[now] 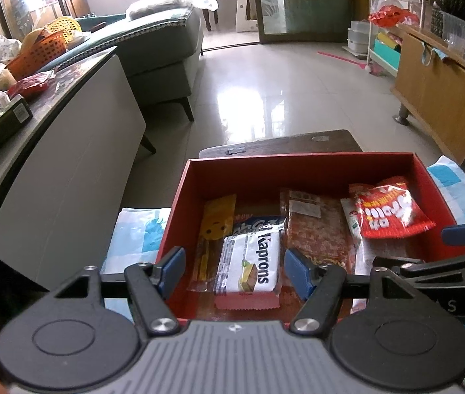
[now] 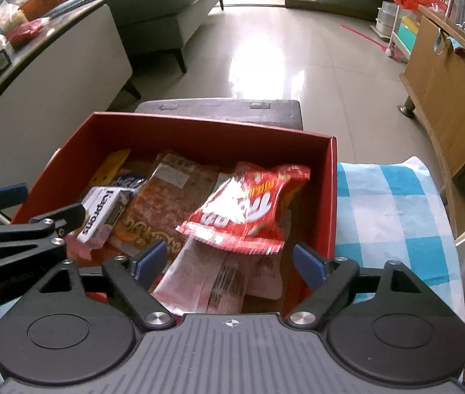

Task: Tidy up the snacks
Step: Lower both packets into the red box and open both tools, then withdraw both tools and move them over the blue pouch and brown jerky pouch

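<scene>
A red box (image 1: 298, 161) (image 2: 199, 124) holds several snack packs. A white Kaprons wafer pack (image 1: 250, 262) (image 2: 101, 213) lies at the near left of the box, with a yellow pack (image 1: 214, 226) beside it and an orange-brown pack (image 1: 318, 229) (image 2: 166, 203) in the middle. A red snack bag (image 1: 387, 211) (image 2: 249, 210) lies on the right, blurred in the right wrist view. My left gripper (image 1: 235, 271) is open above the Kaprons pack, holding nothing. My right gripper (image 2: 229, 261) is open just behind the red bag, holding nothing.
The box stands on a blue-and-white checked cloth (image 2: 393, 203) with a dark stool (image 2: 219, 108) behind it. A grey cabinet with clutter (image 1: 61, 164) is at the left, a sofa (image 1: 163, 42) beyond it, and a wooden sideboard (image 1: 442, 88) at the right.
</scene>
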Tool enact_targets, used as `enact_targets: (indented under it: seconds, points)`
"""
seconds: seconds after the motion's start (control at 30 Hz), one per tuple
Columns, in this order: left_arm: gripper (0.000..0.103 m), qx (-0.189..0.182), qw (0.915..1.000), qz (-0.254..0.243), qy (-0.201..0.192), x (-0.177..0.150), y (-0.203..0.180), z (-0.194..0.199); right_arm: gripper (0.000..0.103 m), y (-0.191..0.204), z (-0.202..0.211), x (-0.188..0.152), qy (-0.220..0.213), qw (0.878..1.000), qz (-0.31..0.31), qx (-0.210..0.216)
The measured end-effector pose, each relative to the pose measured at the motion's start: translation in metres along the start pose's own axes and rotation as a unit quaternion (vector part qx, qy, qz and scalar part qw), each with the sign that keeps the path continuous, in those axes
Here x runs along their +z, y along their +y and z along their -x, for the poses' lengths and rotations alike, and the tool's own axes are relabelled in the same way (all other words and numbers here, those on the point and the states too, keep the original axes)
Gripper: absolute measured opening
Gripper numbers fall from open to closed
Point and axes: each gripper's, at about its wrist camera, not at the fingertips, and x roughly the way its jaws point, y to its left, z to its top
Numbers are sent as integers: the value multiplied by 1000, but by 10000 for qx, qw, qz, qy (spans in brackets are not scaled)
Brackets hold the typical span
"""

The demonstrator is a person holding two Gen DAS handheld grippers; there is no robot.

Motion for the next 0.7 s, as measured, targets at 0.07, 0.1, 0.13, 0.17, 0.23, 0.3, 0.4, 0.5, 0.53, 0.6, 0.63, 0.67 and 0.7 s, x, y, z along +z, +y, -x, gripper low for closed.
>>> enact_targets:
  seconds: [0.07,0.1,0.13,0.17,0.23,0.3,0.4,0.5,0.53,0.6,0.63,0.67,0.7]
  points:
    - [61,-36,10000,10,-21,-1,1,5,89,0,3,-3,-3,10000,-20,7]
    - [61,-46,10000,17,-31,-2,2,8,89,0,5,-4,-7,10000,-35,8]
    - [61,-57,10000,29,-40,-3,3,10,89,0,8,-5,-23,10000,-50,22]
    - [61,-74,10000,46,-45,-4,5,13,89,0,10,-6,-31,10000,-56,42]
    - [62,-113,9999,94,-45,-7,9,19,90,1,16,-8,-59,9999,-71,83]
    - [62,-160,9998,125,-24,-11,13,23,91,3,21,-11,-78,9999,-62,109]
    - [62,-201,9997,140,6,-18,18,29,91,3,29,-16,-110,9998,-77,148]
    - [62,-240,9996,121,83,-26,24,34,91,4,37,-24,-120,9998,-77,152]
    - [62,-304,9994,138,131,-31,26,35,91,4,40,-26,-118,9998,-66,154]
    - [62,-419,9986,201,267,-39,30,37,92,5,45,-31,-114,9998,-38,142]
    - [62,-450,9981,247,345,-43,31,38,92,6,47,-34,-107,9999,-19,133]
    - [62,-479,9974,312,441,-48,33,37,92,7,49,-37,-95,9999,-5,132]
    - [62,-505,9966,374,532,-53,35,36,92,7,50,-39,-84,9999,1,137]
